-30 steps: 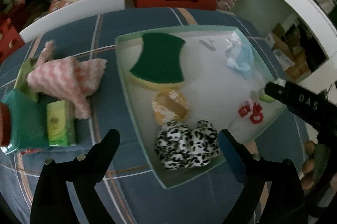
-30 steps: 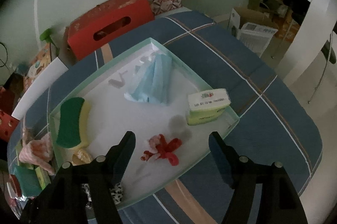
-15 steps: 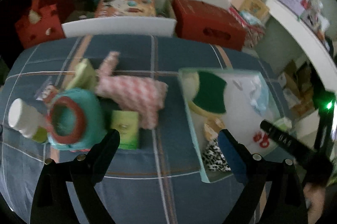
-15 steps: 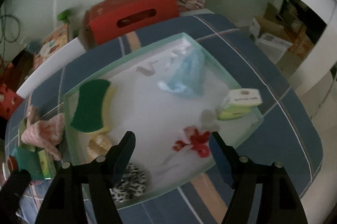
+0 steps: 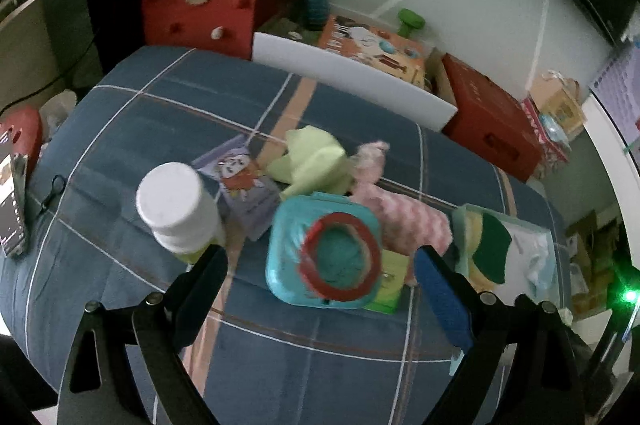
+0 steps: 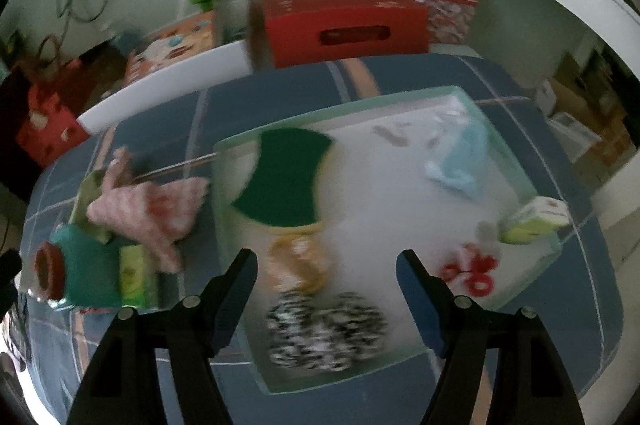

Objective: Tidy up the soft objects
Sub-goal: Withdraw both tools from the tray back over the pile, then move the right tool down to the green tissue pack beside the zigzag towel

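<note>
- My left gripper (image 5: 320,289) hung with its jaws spread wide and nothing between them, above the pile on the blue plaid cloth (image 5: 168,105); my right gripper (image 6: 326,287) was equally wide apart and empty, over the near end of the pale tray (image 6: 516,177).
- The pink-and-white knitted cloth (image 5: 404,221) lay crumpled just beside the tray, touching the teal tub with a red ring (image 5: 324,257) and a light green cloth (image 5: 316,161).
- I judged the pink cloth light, limp and stretchy; a pinch on its bunched middle would hold better than one on its thin tail.
- The small green packet (image 5: 390,283) beside the tub looked squashy and slick-wrapped, best taken across its narrow sides.
- Already in the tray: a green-and-yellow sponge (image 6: 284,181), a leopard-print scrunchie (image 6: 324,329), a pale blue cloth (image 6: 460,165).
- No writing was legible to me; the packet's print and the printing on the purple cartoon card (image 5: 244,177) were too blurred.
</note>
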A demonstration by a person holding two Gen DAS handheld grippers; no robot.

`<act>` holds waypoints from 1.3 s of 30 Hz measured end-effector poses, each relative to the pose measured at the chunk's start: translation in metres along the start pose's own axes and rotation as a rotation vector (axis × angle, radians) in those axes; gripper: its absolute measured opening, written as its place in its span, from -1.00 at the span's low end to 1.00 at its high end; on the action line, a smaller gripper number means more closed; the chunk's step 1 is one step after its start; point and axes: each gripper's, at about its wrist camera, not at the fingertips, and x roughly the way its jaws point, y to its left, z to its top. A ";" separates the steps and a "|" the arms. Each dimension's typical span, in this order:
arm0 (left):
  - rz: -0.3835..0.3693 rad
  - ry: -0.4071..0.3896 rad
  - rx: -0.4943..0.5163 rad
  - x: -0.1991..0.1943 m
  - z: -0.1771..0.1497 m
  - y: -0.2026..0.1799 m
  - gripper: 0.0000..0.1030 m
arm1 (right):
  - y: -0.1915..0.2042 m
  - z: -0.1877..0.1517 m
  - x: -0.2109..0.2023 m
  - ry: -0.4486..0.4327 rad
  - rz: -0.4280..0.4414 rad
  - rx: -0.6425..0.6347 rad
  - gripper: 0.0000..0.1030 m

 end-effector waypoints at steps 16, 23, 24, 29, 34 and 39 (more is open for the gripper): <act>0.008 0.040 -0.064 0.012 -0.002 0.029 0.83 | 0.125 -0.032 0.019 0.050 0.105 -0.294 0.47; -0.009 0.060 -0.074 0.019 -0.002 0.033 0.83 | 0.140 -0.040 0.044 0.105 0.089 -0.341 0.47; -0.011 0.059 -0.077 0.018 -0.002 0.034 0.83 | 0.143 -0.041 0.048 0.111 0.090 -0.350 0.47; -0.012 0.062 -0.086 0.019 -0.001 0.037 0.83 | 0.154 -0.051 0.053 0.110 0.089 -0.399 0.47; -0.016 0.064 -0.087 0.019 -0.001 0.038 0.83 | 0.161 -0.056 0.063 0.100 0.087 -0.429 0.47; -0.017 0.068 -0.087 0.019 -0.001 0.039 0.83 | 0.163 -0.056 0.070 0.096 0.095 -0.435 0.47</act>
